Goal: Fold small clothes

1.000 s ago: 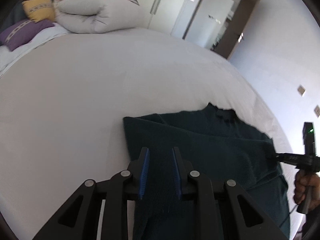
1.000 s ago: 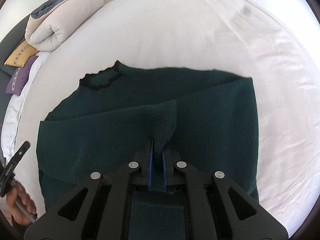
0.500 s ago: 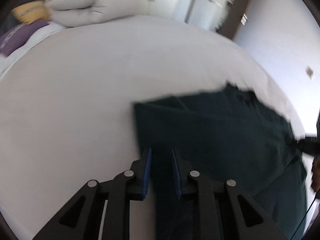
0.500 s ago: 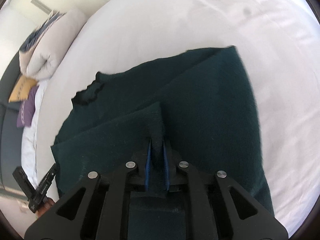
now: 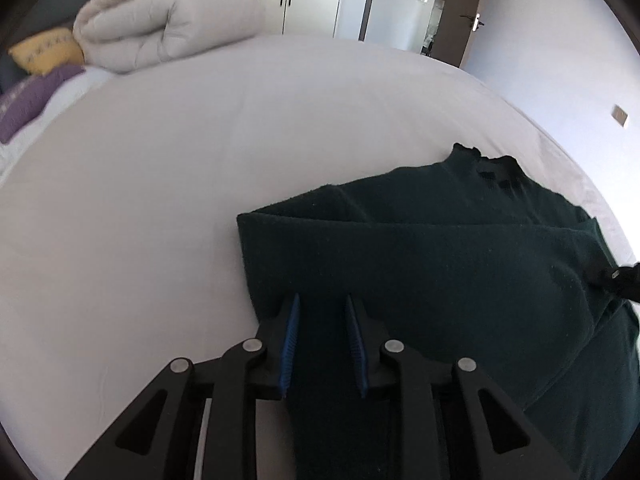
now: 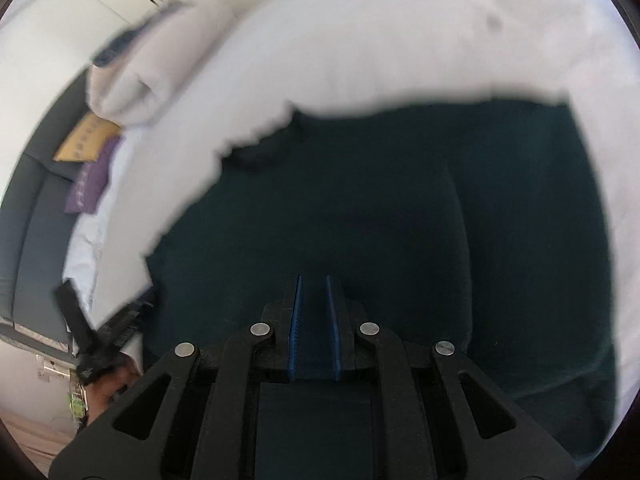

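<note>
A dark green knit sweater [image 5: 460, 264] lies partly folded on the white bed, its collar [image 5: 486, 164] at the far side. My left gripper [image 5: 321, 304] hovers over the sweater's near left corner, its blue pads a moderate gap apart with fabric seen between them. My right gripper [image 6: 313, 286] sits low over the sweater [image 6: 360, 216], its pads slightly apart with dark fabric between them; the view is blurred. The right gripper's tip also shows at the right edge of the left wrist view [image 5: 618, 280], against the sweater's right side.
A white bed sheet [image 5: 160, 184] spreads around the sweater. A rolled beige duvet [image 5: 168, 28], a yellow cushion [image 5: 44, 54] and a purple cushion [image 5: 28, 104] lie at the far left. Wardrobe doors and a dark door stand behind the bed.
The right gripper, shut on a raised fold a second ago, has come down onto the sweater and its pads have parted a little. The fold now lies flat. The left gripper shifted slightly.
</note>
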Action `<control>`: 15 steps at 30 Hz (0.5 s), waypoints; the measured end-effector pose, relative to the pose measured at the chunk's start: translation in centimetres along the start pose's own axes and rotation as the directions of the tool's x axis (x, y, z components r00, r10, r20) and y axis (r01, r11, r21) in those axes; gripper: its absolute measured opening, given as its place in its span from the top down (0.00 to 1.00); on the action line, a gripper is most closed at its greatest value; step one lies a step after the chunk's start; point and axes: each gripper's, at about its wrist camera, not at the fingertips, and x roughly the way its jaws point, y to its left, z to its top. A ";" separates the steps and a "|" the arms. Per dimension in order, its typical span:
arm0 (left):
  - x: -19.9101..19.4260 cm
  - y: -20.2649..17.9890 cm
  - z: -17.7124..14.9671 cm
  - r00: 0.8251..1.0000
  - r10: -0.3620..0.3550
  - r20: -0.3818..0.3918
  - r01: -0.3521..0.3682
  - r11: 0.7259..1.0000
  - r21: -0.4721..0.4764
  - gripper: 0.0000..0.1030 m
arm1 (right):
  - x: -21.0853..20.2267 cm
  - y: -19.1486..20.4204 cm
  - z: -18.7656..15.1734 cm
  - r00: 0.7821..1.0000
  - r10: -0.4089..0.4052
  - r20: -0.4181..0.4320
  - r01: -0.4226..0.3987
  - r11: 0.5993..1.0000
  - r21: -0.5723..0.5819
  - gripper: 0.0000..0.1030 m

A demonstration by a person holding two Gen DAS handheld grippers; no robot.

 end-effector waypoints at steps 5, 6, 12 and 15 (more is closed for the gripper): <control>-1.4 -0.3 -1.1 1.000 0.017 0.016 -0.018 0.998 0.058 0.69 | -1.4 -4.8 -1.3 0.976 0.203 0.082 -0.213 0.969 0.127 0.89; -2.1 -0.3 -1.7 0.999 0.025 0.023 -0.027 0.998 0.061 0.57 | -2.4 -5.8 -2.0 0.973 0.209 0.098 -0.222 0.964 0.146 0.89; -10.0 1.5 -7.9 0.999 0.015 0.051 -0.011 0.997 -0.072 0.19 | -9.7 -9.4 -7.1 0.980 0.087 0.177 -0.118 0.978 0.170 0.72; -14.0 2.4 -11.9 0.999 -0.034 0.029 0.038 0.992 -0.123 0.19 | -14.9 -11.1 -12.2 0.966 0.057 0.251 -0.105 0.977 0.186 0.29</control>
